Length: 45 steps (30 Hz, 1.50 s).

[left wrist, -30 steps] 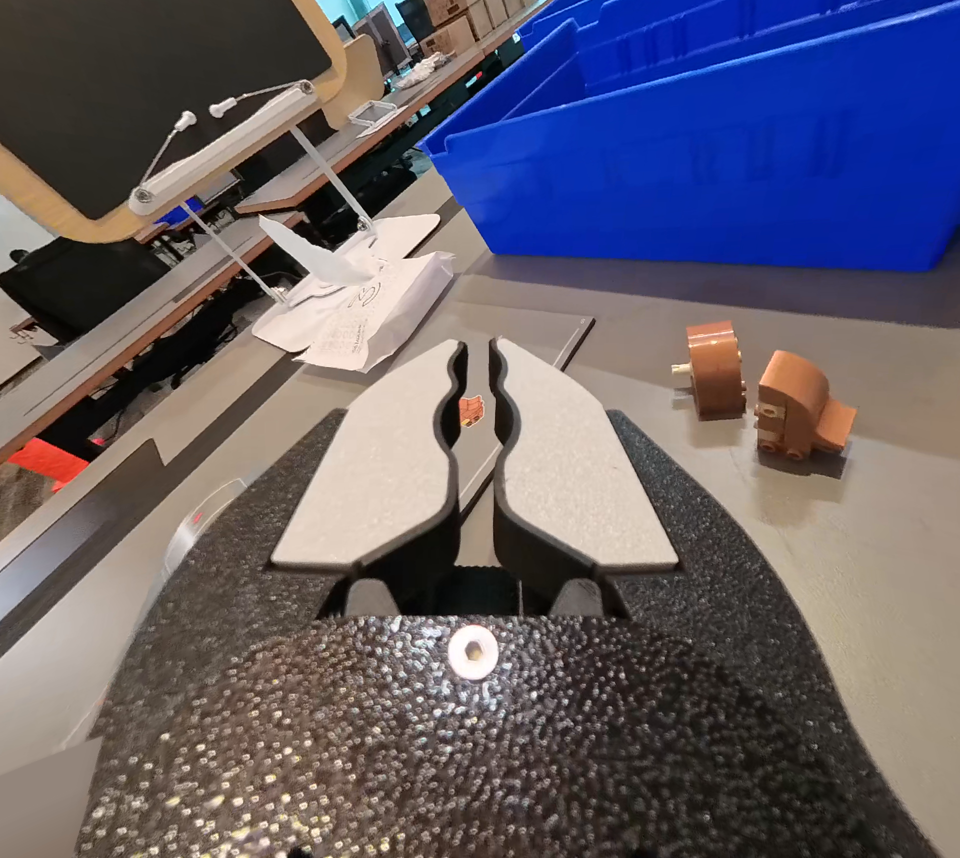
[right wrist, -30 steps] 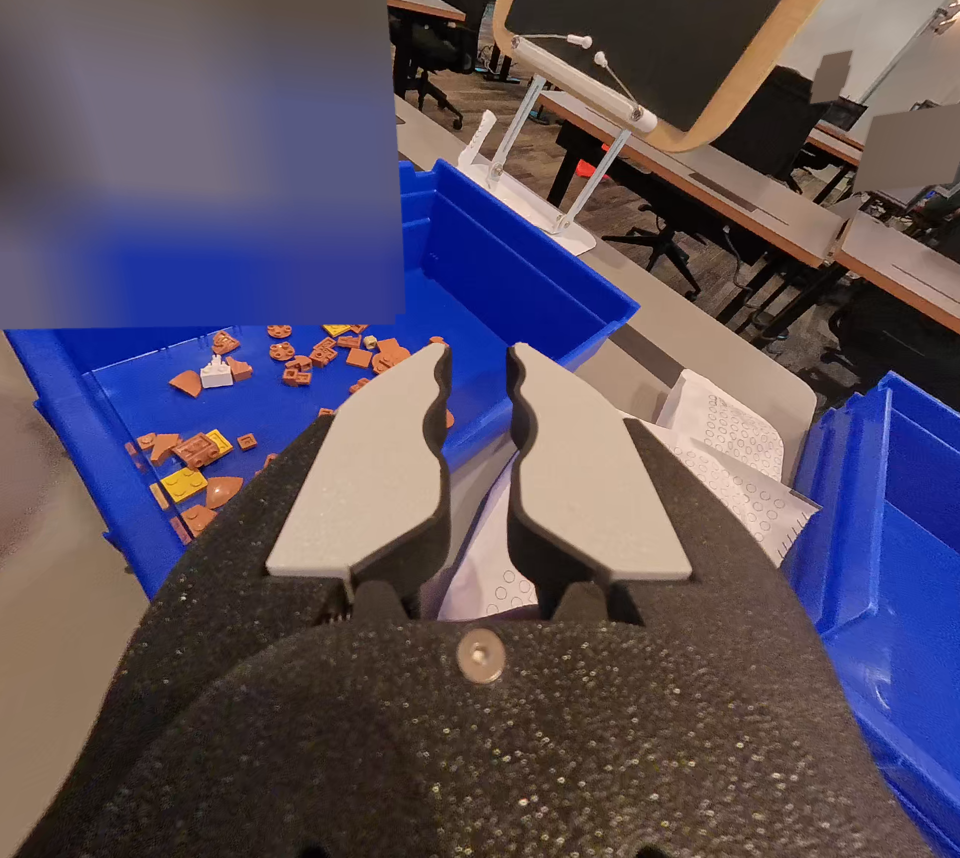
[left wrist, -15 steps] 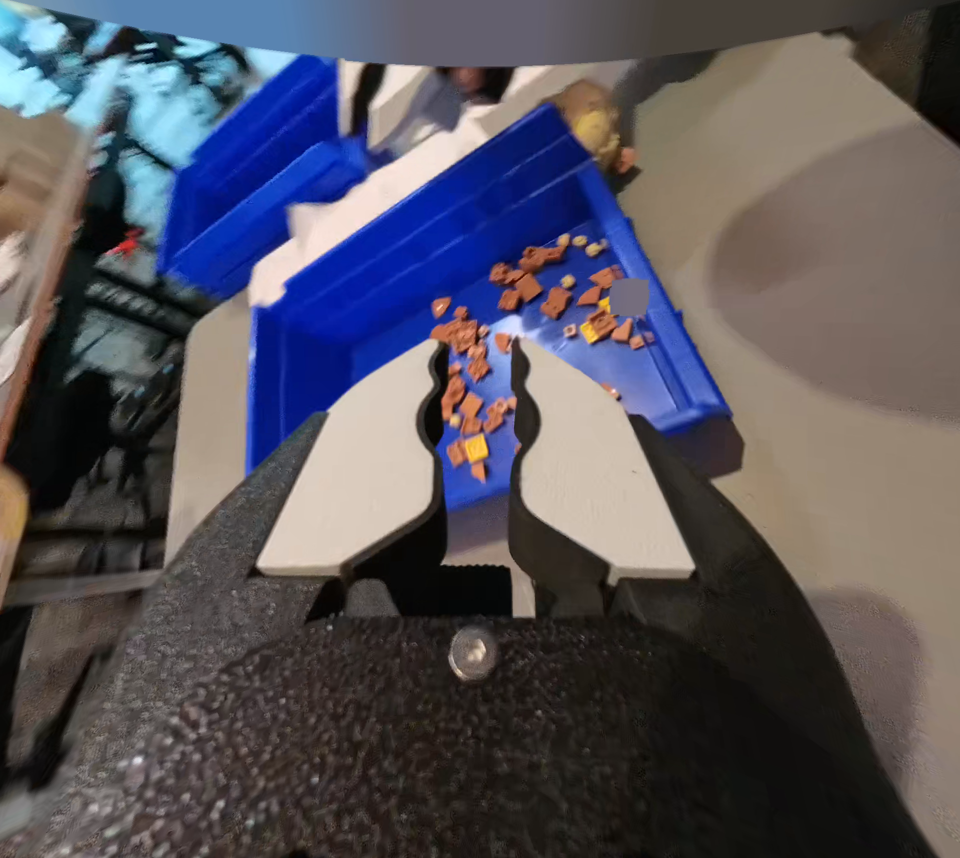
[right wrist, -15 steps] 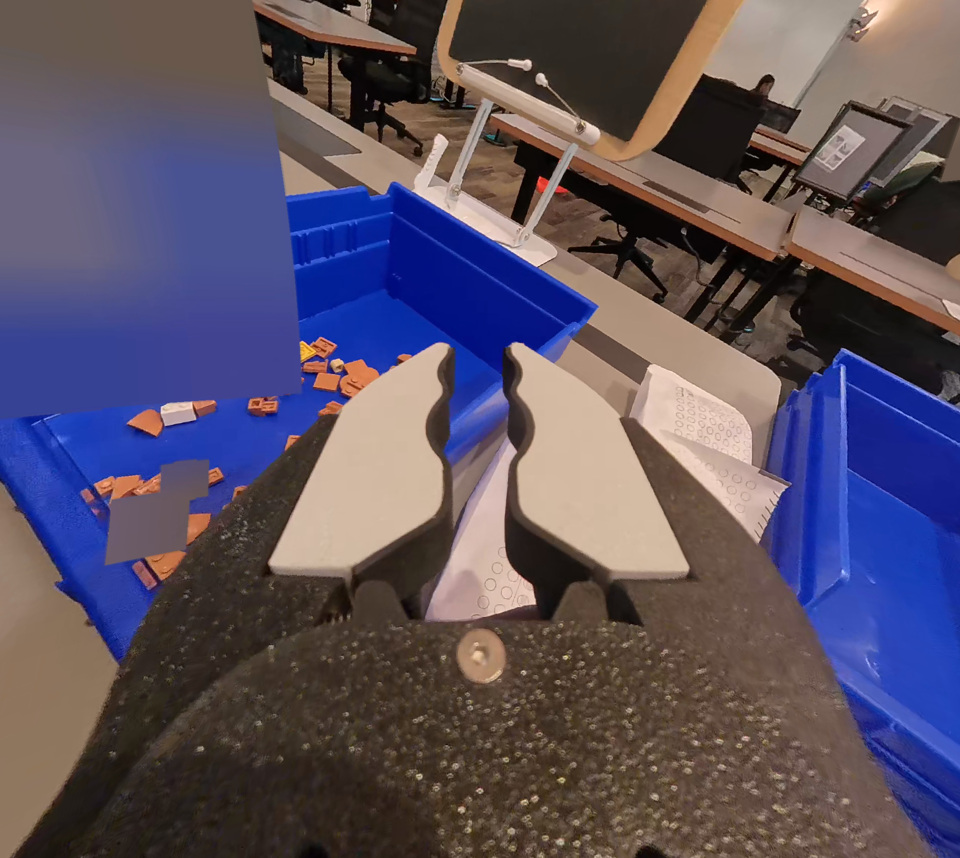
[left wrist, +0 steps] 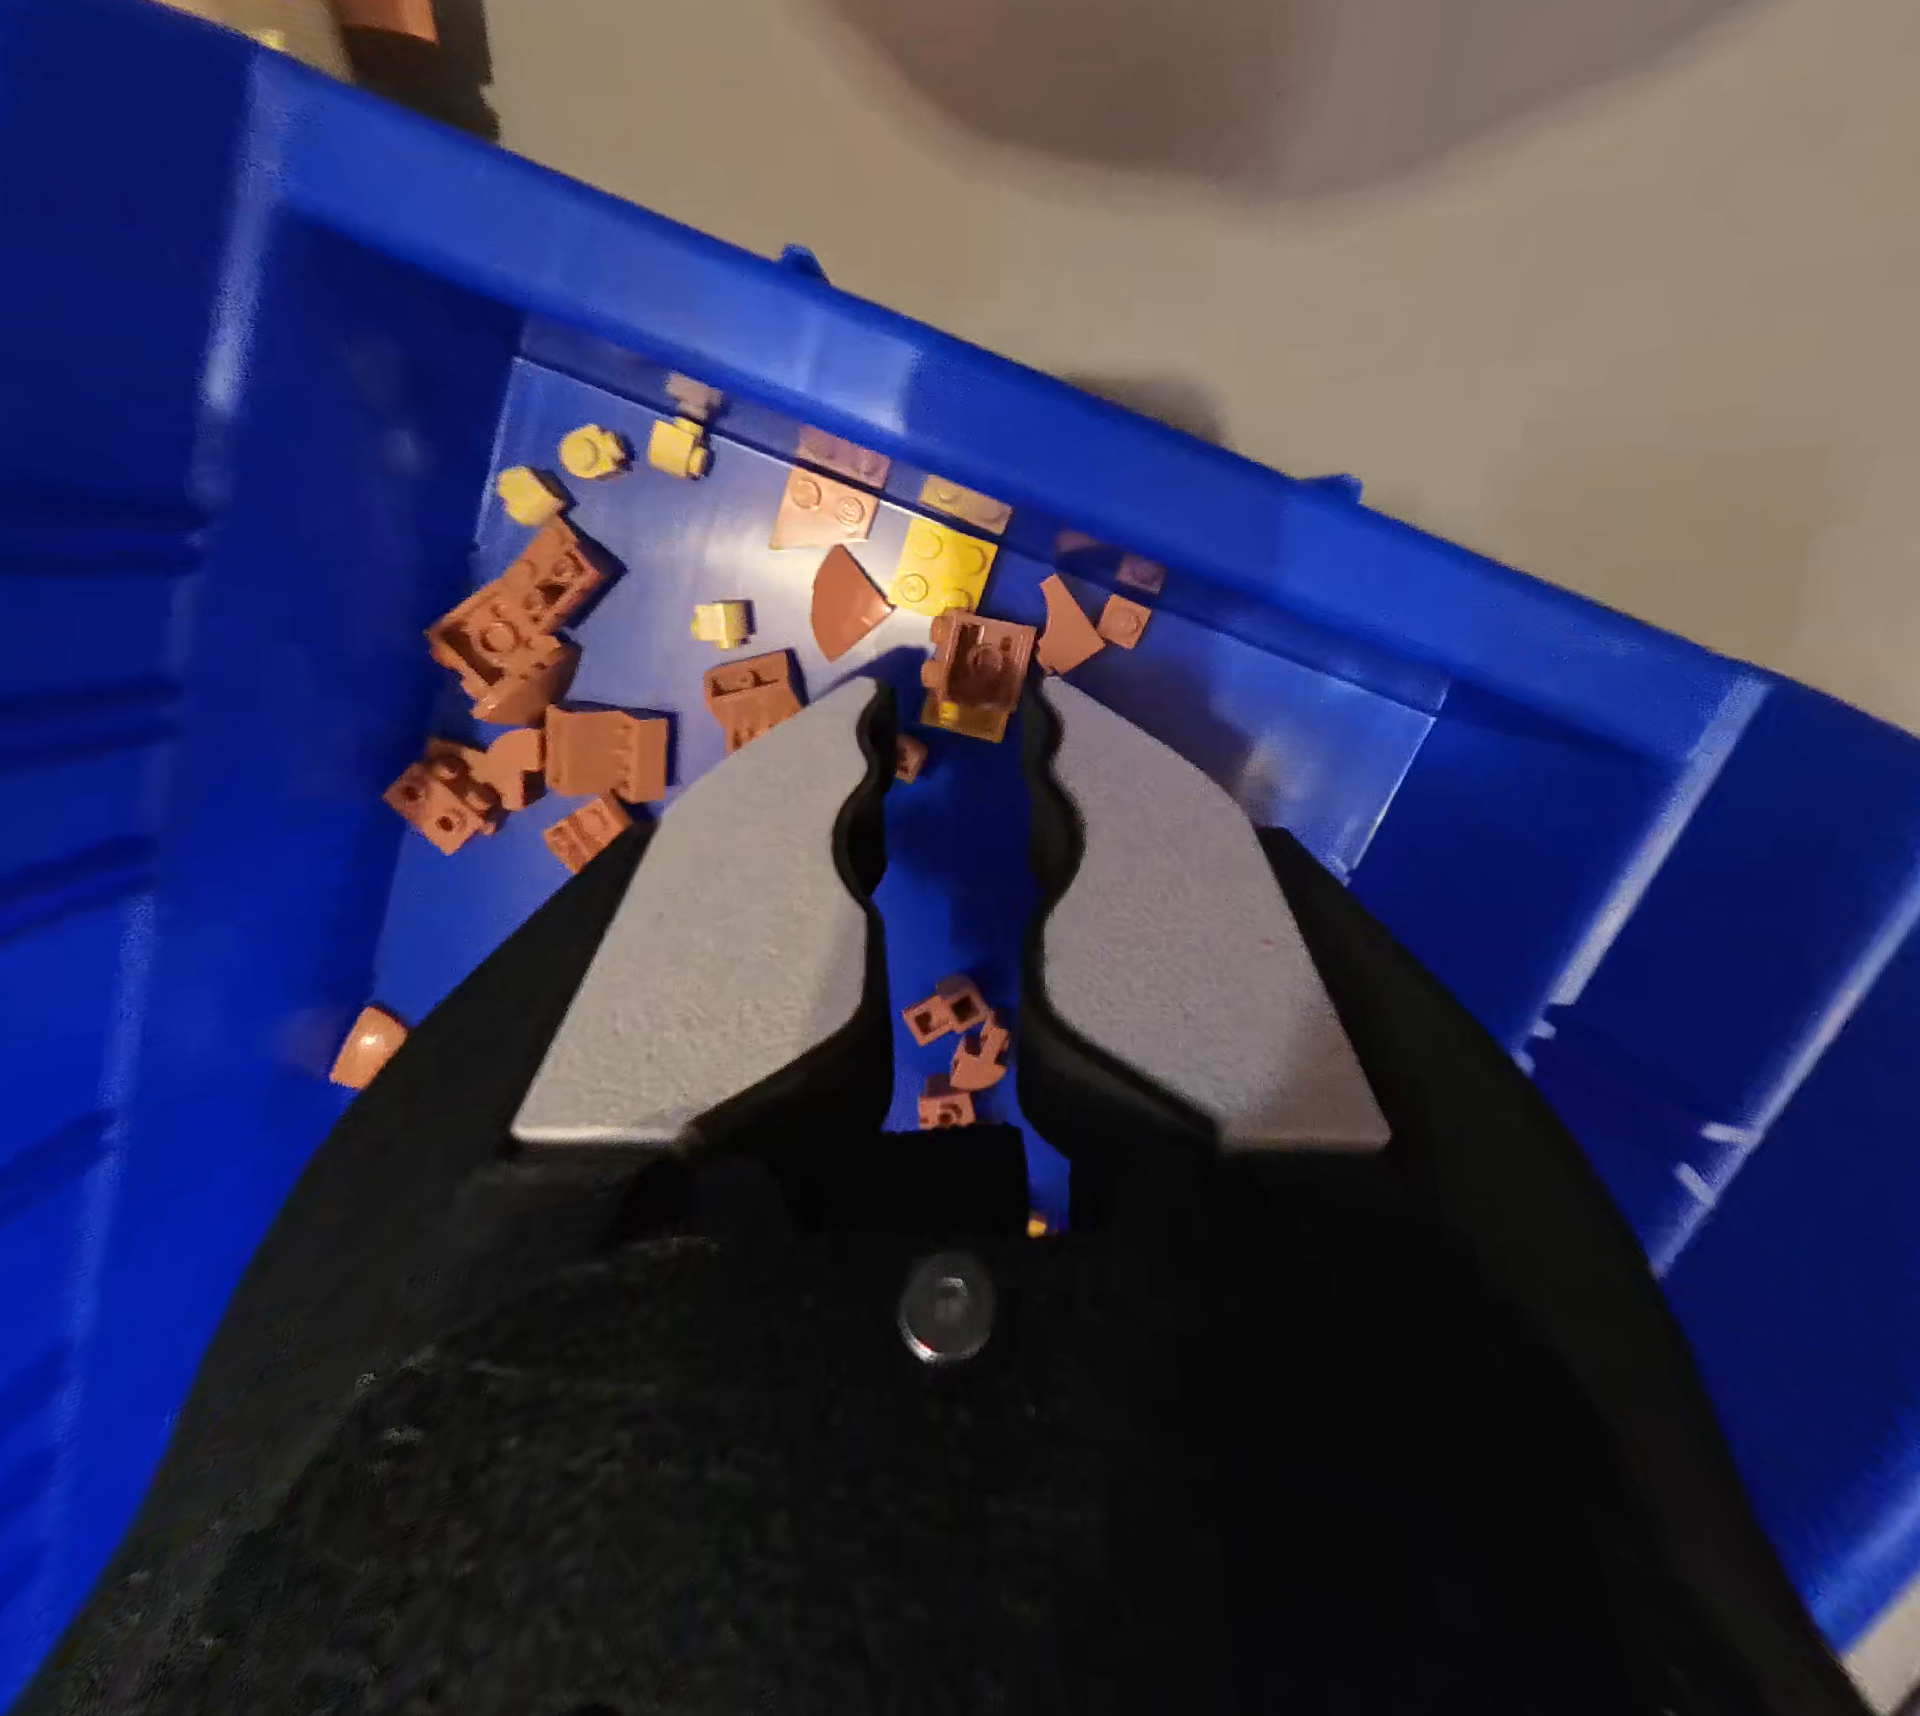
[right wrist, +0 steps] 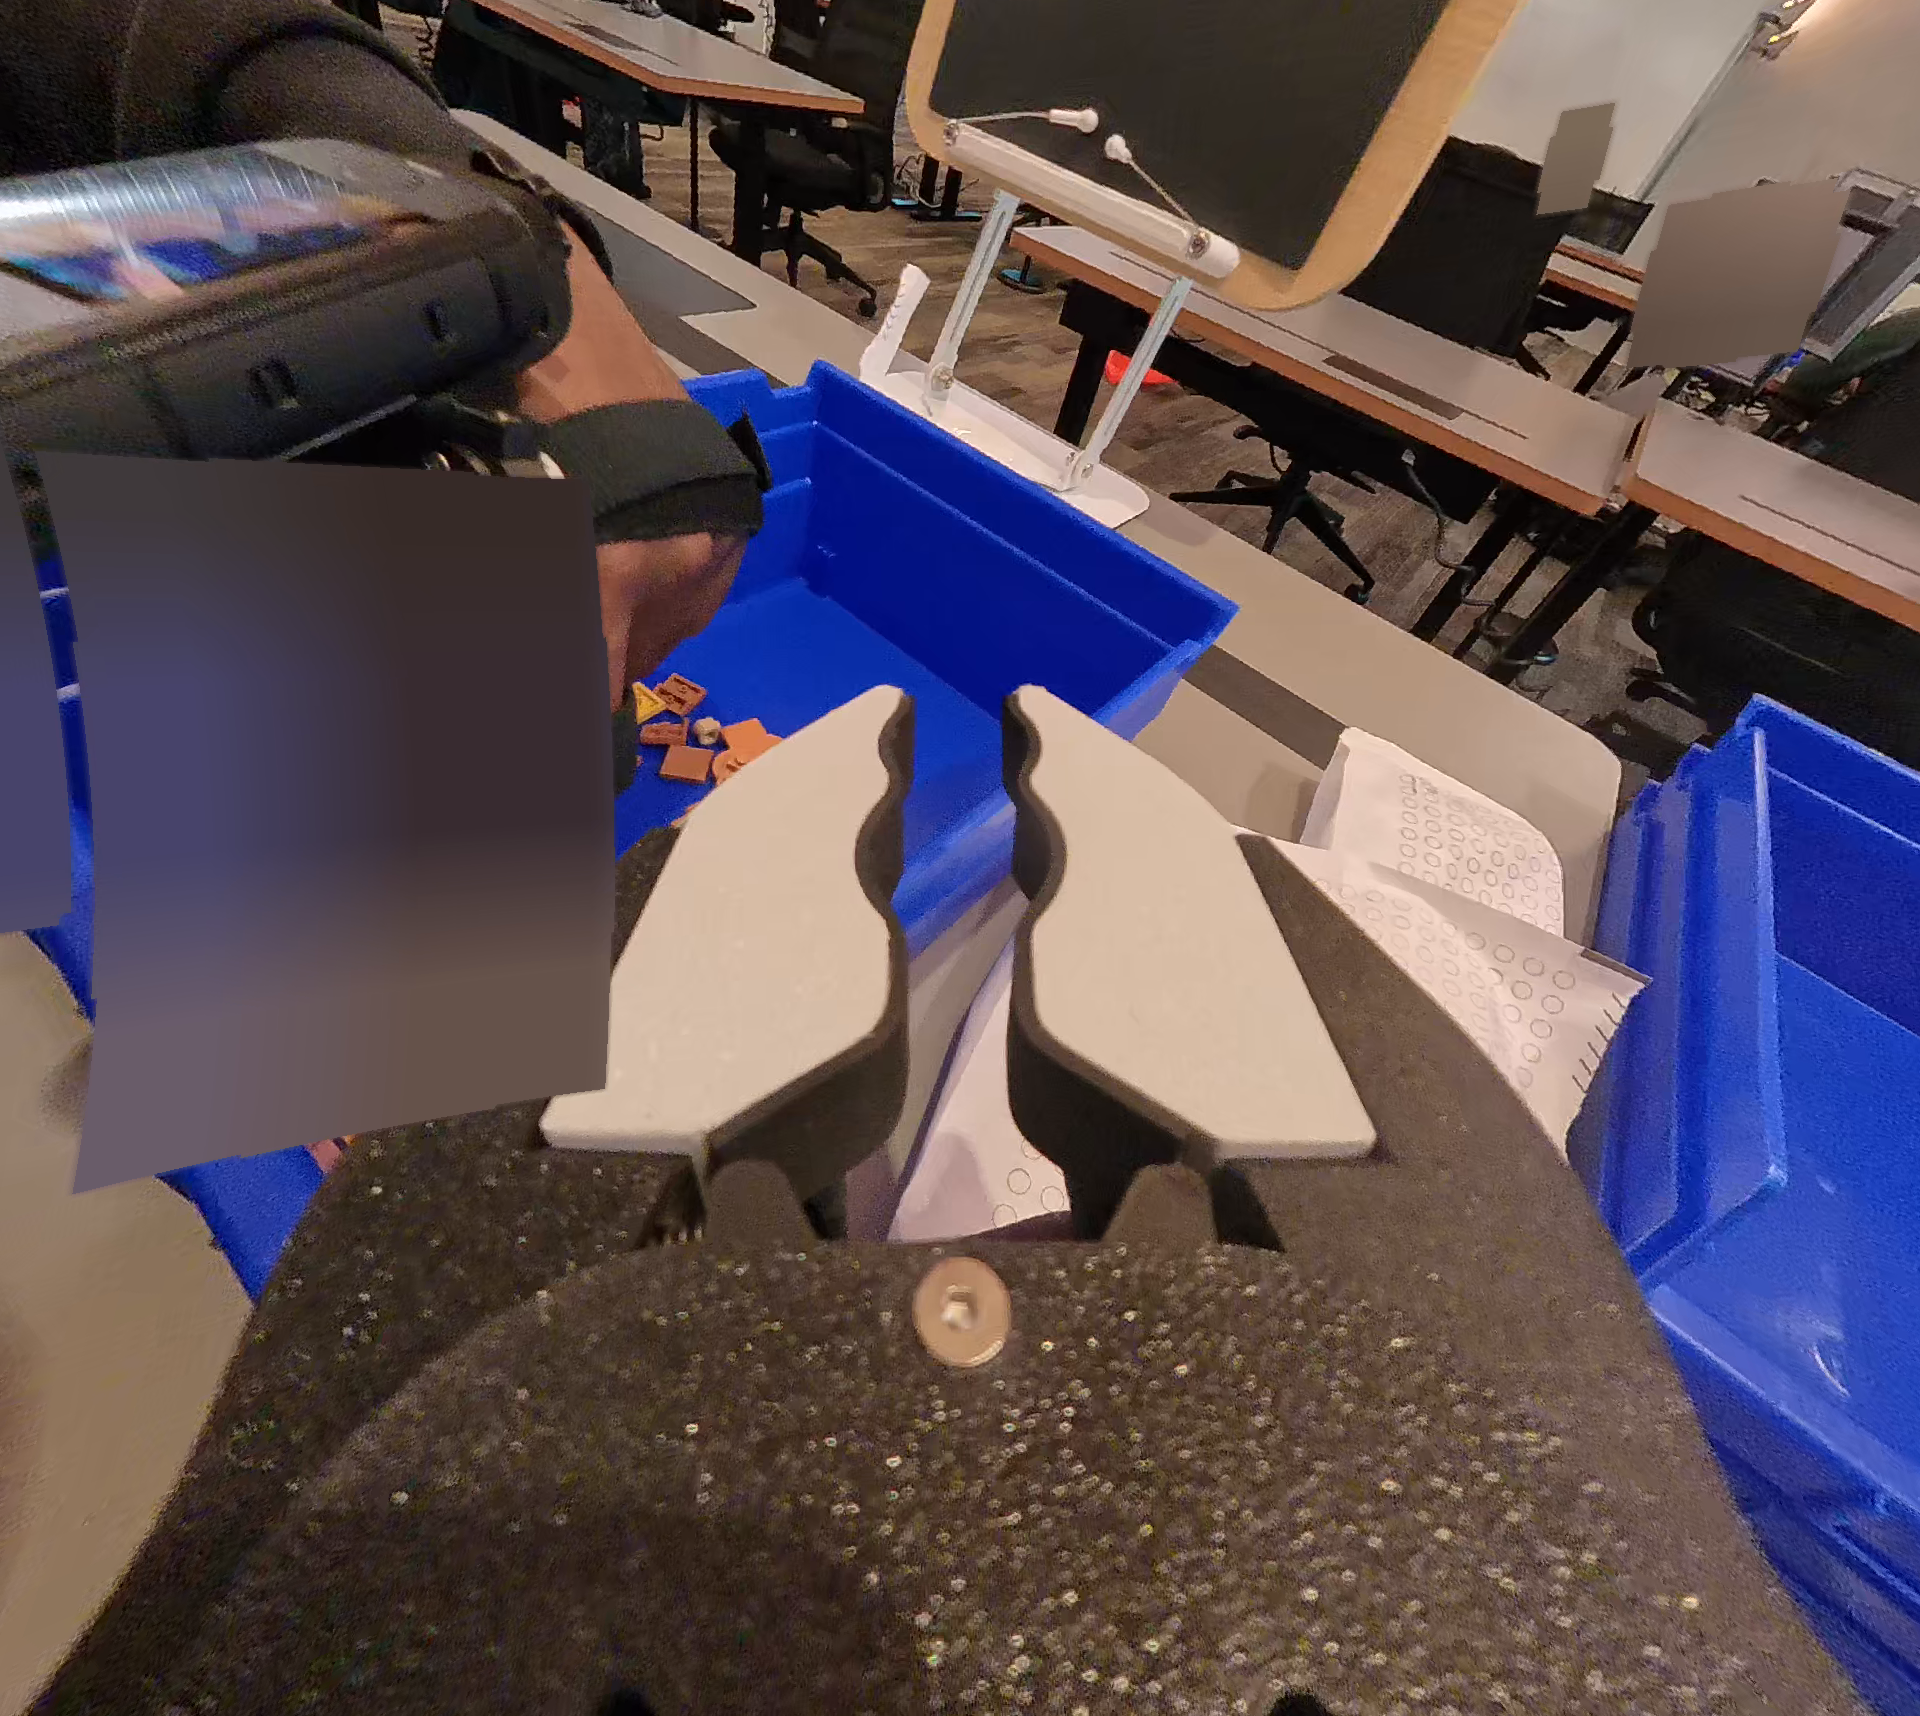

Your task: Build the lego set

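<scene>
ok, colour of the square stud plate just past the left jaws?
Yellow square plate, clearest in the left wrist view.

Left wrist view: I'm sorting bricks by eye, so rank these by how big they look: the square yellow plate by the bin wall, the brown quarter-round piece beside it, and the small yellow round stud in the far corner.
1. Yellow plate
2. Quarter-round piece, slightly smaller
3. Round stud, smallest; it lies farther off, so partly distance.

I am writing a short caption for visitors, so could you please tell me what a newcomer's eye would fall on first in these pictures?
First, the bright blue bin with brown and yellow toy bricks scattered on its floor. The left hand-held gripper reaches into it, jaws open, a brown brick just off its tips. The right hand-held gripper hangs open near the bin, below a tilted dark board with a wooden rim.
</scene>
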{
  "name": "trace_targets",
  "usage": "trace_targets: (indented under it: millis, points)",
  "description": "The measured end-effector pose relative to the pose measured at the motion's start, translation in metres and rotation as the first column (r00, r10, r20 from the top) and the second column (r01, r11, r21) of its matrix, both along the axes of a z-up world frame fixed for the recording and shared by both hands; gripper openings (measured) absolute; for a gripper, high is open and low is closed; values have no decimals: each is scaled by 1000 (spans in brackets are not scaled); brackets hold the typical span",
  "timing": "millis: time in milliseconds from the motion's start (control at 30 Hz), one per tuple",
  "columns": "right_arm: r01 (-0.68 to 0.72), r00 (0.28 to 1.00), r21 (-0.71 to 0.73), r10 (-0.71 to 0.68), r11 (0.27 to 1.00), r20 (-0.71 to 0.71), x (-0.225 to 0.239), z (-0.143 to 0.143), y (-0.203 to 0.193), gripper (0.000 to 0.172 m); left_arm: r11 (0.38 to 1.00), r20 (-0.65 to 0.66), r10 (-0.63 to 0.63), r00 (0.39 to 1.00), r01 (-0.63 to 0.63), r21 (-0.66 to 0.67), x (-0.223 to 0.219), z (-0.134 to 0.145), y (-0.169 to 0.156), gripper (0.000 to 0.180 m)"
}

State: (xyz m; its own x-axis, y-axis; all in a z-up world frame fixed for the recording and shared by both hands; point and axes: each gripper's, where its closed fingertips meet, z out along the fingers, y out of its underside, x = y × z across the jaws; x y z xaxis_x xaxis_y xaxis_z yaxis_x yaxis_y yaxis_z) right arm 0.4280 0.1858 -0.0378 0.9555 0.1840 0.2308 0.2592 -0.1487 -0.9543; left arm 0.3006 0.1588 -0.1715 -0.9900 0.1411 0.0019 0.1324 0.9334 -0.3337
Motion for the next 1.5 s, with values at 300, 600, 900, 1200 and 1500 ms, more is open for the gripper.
trace_targets:
  millis: [300,600,900,1200,1500]
  points:
    - [9,1000,0,-9,1000,12,0,-4,2,15,993,25,53,998,-50,-104,8,5,-2,19]
    - [17,1000,9,-17,1000,-15,4,-1,1,15,584,-245,263,933,-356,-730,35,123,5,19]
    - [19,1000,8,-19,1000,-10,4,-1,1,16,626,-223,328,918,-388,-677,45,112,11,19]
    - [22,1000,5,-22,1000,3,4,-2,1,15,942,22,335,942,-335,-32,36,1,31,30]
    - [27,1000,16,-27,1000,8,5,0,0,15,913,14,365,931,-355,-202,60,25,5,32]
